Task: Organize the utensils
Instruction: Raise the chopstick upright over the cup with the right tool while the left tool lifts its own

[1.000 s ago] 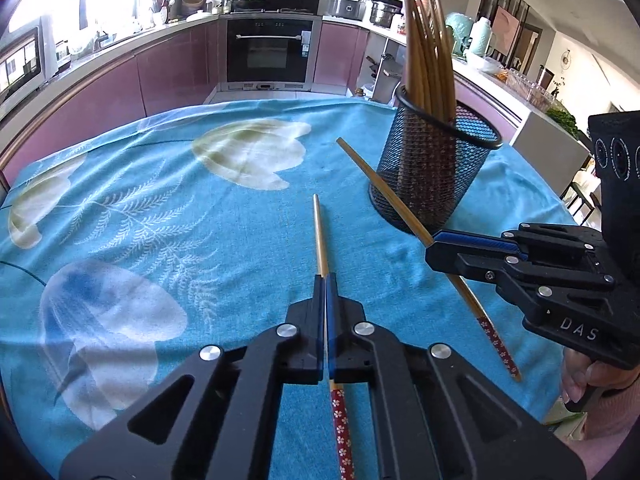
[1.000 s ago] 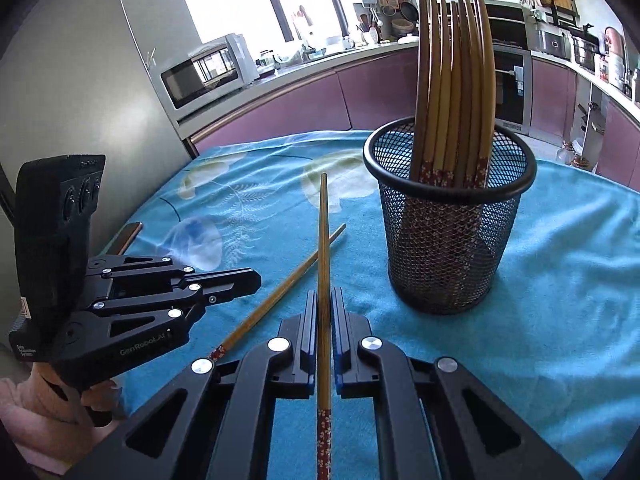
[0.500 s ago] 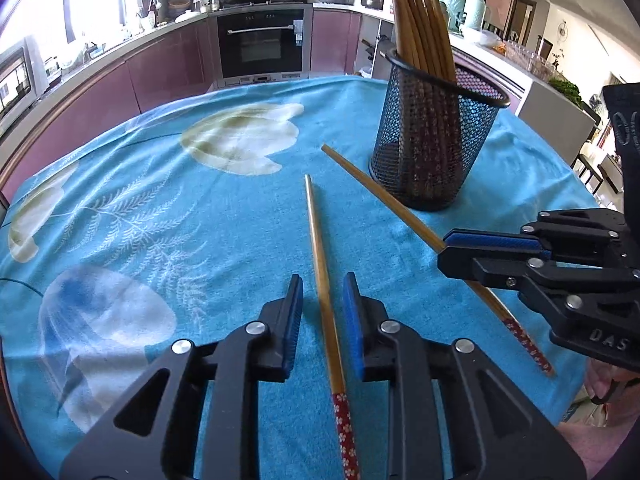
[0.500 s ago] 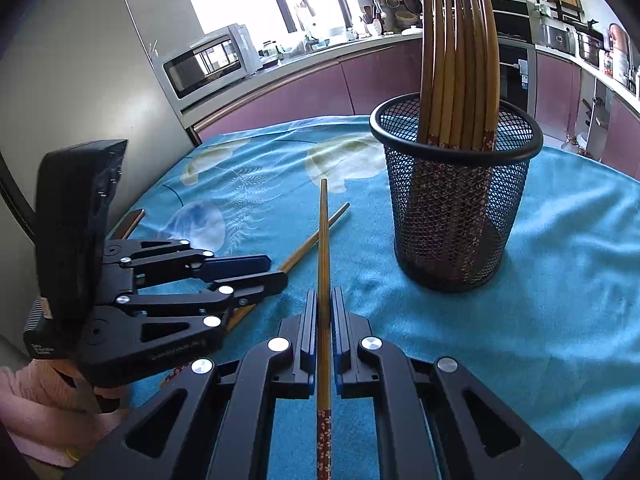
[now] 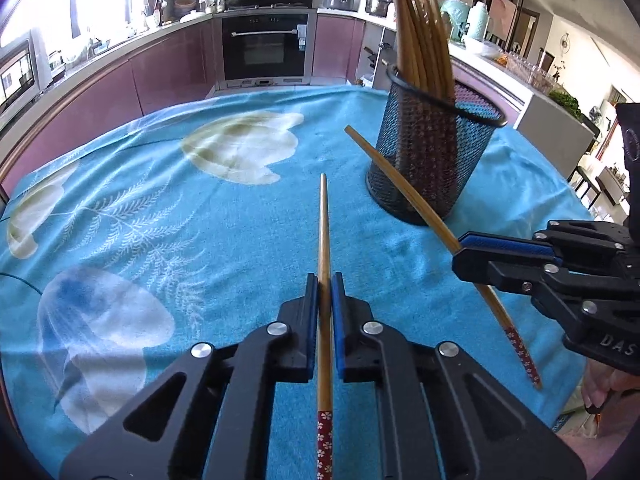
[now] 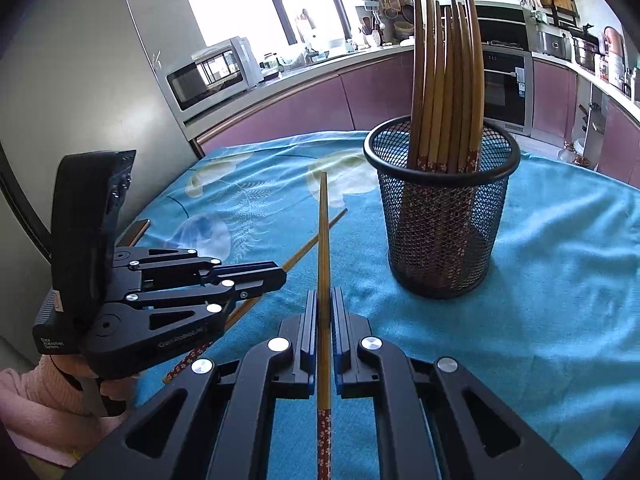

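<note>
The left gripper (image 5: 324,300) is closed on a chopstick (image 5: 323,240), its long axis pointing forward over the cloth (image 5: 160,200). The right gripper (image 6: 324,308) likewise pinches its chopstick (image 6: 322,232) and is nearer the cup (image 6: 442,240), which stands ahead and to its right. The sticks are smooth, tapered wood; the cup is black wire mesh, upright and open-topped.
</note>
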Available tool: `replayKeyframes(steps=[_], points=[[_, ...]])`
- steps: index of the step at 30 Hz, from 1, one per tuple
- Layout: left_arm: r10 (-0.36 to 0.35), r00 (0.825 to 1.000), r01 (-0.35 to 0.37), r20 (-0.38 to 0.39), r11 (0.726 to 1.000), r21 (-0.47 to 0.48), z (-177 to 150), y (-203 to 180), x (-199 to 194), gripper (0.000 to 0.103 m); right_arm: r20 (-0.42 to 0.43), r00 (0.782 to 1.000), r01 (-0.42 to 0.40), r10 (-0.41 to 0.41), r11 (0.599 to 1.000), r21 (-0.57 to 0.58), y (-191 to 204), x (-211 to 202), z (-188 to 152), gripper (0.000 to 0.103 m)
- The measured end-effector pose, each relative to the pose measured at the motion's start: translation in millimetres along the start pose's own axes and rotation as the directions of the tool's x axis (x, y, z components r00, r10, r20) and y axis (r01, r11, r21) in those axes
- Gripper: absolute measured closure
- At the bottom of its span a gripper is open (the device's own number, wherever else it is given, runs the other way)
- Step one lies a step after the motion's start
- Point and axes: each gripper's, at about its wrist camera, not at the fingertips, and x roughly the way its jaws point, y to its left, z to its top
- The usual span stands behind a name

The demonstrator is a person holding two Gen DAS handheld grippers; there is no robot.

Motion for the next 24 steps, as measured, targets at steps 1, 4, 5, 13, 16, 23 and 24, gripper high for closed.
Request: replayKeyframes(steps=[1, 4, 5, 13, 16, 23, 24], points=[[-0.01, 1.0, 0.01, 0.009, 1.0, -0.002, 1, 0, -4, 0.095, 0.005, 1.0, -0.002, 0.002, 1.0, 0.002, 0, -2, 0, 0.097], [-0.04, 0.998, 0.041, 0.043, 0.999, -0.003, 4, 0, -20, 0.095, 0.027, 1.0, -0.009, 0.009, 1.0, 0.014, -2, -10, 2, 0.097], [-0.053, 0.997, 0.053, 0.053, 0.999, -0.003, 4, 0, -25, 0.095, 0.036, 0.999, -0.01, 0.01, 1.0, 0.016, -3, -14, 3, 0.097], [-0.163, 0.978, 0.164, 0.133, 0.986, 0.003, 16, -4, -67, 0.096, 0.1, 0.995, -0.028, 0.024, 0.999, 0.042, -9, -36, 9, 0.097], [-0.186, 0.97, 0.186, 0.159, 0.982, 0.012, 19, -7, -80, 0.096, 0.122, 0.992, -0.031, 0.026, 0.999, 0.045, -11, -45, 11, 0.097], [-0.228, 0.954, 0.23, 0.192, 0.973, 0.014, 24, -11, -98, 0.096, 0.161, 0.986, -0.04, 0.032, 0.998, 0.048, -15, -60, 17, 0.097], [-0.232, 0.952, 0.233, 0.198, 0.972, 0.016, 24, -12, -101, 0.096, 0.165, 0.986, -0.04, 0.031, 0.998, 0.048, -15, -61, 17, 0.097]])
